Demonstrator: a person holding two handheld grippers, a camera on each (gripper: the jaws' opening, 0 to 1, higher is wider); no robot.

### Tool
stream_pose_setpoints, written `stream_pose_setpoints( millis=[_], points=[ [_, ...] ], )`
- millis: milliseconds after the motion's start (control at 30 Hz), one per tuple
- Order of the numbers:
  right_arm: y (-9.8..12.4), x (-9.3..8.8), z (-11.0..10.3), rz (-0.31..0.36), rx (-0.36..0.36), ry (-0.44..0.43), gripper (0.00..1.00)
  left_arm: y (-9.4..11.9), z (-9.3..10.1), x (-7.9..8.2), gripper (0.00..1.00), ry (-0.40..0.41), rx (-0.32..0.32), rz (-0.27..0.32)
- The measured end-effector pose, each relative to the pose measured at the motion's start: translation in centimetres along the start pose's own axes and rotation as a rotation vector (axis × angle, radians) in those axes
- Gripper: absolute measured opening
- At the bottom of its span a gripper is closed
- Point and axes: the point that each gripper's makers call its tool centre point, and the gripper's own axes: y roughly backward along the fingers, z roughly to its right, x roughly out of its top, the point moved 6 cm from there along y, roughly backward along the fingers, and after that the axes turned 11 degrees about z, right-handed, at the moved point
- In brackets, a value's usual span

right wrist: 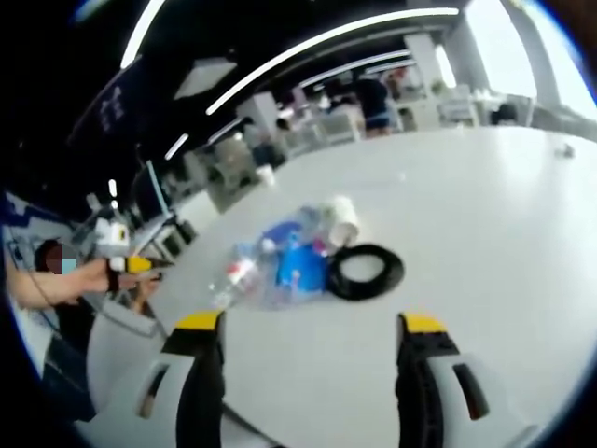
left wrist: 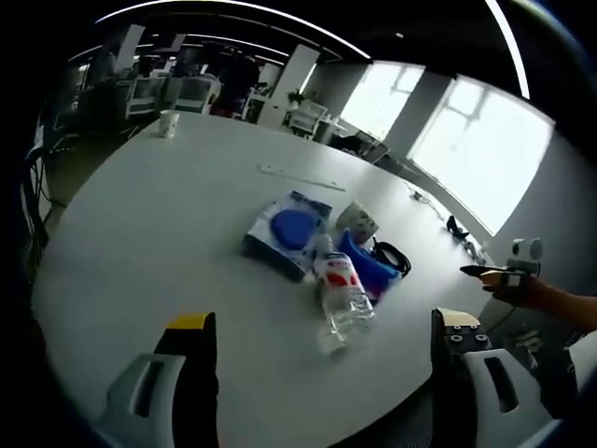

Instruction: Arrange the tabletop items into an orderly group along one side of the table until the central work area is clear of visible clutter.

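Note:
A cluster of items lies on the white table. It holds a blue pack, a clear bottle with a red label lying on its side, a blue pouch, a white roll and a black ring. My left gripper hovers open at the near edge, short of the bottle. From the opposite side, my right gripper stands open over the table, facing the bottle, the blue pouch, the black ring and the white roll.
A white cup stands at the table's far edge, and a thin pale strip lies beyond the cluster. A person's hand holds the right gripper off the table's right side. Office chairs and desks surround the table.

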Motion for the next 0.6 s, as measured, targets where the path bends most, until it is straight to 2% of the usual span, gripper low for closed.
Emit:
stream_pose_setpoints(
  millis=[600],
  points=[
    [-0.69, -0.58, -0.71, -0.024, 0.026, -0.001, 0.72, -0.41, 0.21, -0.41, 0.94, -0.004, -0.003, -0.026]
  ],
)
